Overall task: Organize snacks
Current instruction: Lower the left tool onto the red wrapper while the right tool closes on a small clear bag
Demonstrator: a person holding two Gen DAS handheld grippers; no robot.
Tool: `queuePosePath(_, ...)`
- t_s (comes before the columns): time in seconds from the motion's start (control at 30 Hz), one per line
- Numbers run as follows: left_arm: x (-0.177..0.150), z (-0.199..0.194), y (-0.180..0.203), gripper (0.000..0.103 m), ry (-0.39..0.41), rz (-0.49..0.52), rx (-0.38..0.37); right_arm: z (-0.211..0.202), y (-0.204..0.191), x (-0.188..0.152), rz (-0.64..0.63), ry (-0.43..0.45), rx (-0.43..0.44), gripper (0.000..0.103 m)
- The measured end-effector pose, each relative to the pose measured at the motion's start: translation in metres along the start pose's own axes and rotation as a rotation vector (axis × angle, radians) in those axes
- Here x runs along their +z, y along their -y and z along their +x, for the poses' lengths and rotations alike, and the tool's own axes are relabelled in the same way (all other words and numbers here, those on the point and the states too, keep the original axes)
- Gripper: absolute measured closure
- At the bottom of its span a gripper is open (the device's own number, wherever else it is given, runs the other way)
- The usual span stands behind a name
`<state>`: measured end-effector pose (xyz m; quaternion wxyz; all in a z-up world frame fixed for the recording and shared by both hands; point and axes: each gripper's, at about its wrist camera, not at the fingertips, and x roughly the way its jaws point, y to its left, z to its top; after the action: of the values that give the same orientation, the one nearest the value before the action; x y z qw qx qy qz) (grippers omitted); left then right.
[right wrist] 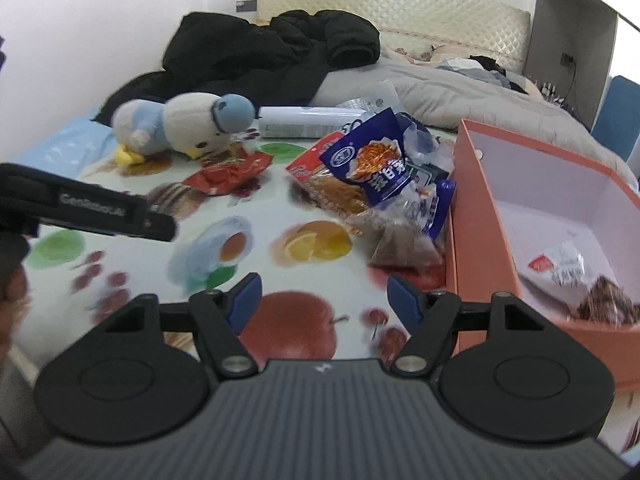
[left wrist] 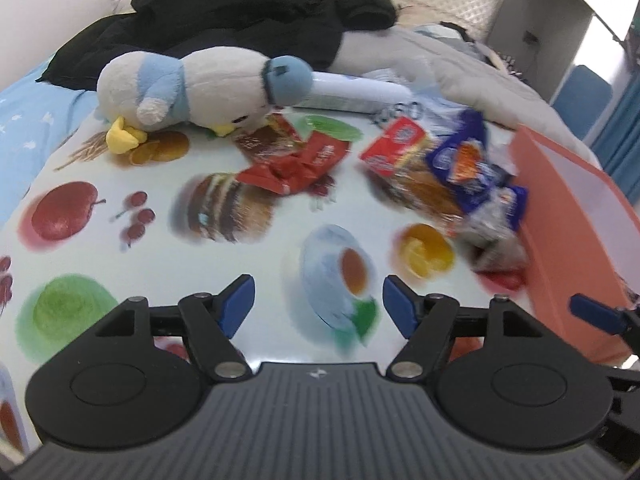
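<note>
Snack packets lie on a fruit-print cloth (left wrist: 248, 264) on a bed. A red packet (left wrist: 296, 162) is in the middle; it also shows in the right wrist view (right wrist: 228, 172). A pile of blue, red and clear packets (left wrist: 460, 176) lies beside an orange box (left wrist: 576, 216). In the right wrist view the blue packet (right wrist: 376, 164) tops the pile, and the orange box (right wrist: 476, 208) holds one clear snack bag (right wrist: 580, 280). My left gripper (left wrist: 318, 304) is open and empty above the cloth. My right gripper (right wrist: 324, 300) is open and empty, left of the box.
A plush penguin (left wrist: 192, 84) lies at the cloth's far side, with a white tube (left wrist: 360, 88) behind it. Black clothes (left wrist: 240, 12) and a grey duvet (right wrist: 460, 92) cover the bed further back. The left gripper's body (right wrist: 88, 208) shows at the left of the right wrist view.
</note>
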<state>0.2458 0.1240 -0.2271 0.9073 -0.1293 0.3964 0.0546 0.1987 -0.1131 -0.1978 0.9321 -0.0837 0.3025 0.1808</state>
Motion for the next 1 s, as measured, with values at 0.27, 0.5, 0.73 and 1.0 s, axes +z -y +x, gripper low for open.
queuePosePath(0.27,0.039,0.067,-0.022,0.026,0.022,0.103,0.087,0.068,0.012,0.016,-0.075,-0.032,-0.112,0.033)
queuePosePath(0.5,0.071,0.103,-0.031,0.026,0.028,0.149,0.065,0.108,0.012,0.027,-0.231,-0.018,-0.196,0.033)
queuePosePath(0.73,0.085,0.136,-0.013,0.026,0.003,0.337,0.089,0.134,0.017,0.027,-0.281,-0.013,-0.241,0.033)
queuePosePath(1.0,0.082,0.154,-0.011,0.030,-0.043,0.378,0.091,0.149,0.013,0.022,-0.285,-0.061,-0.242,0.044)
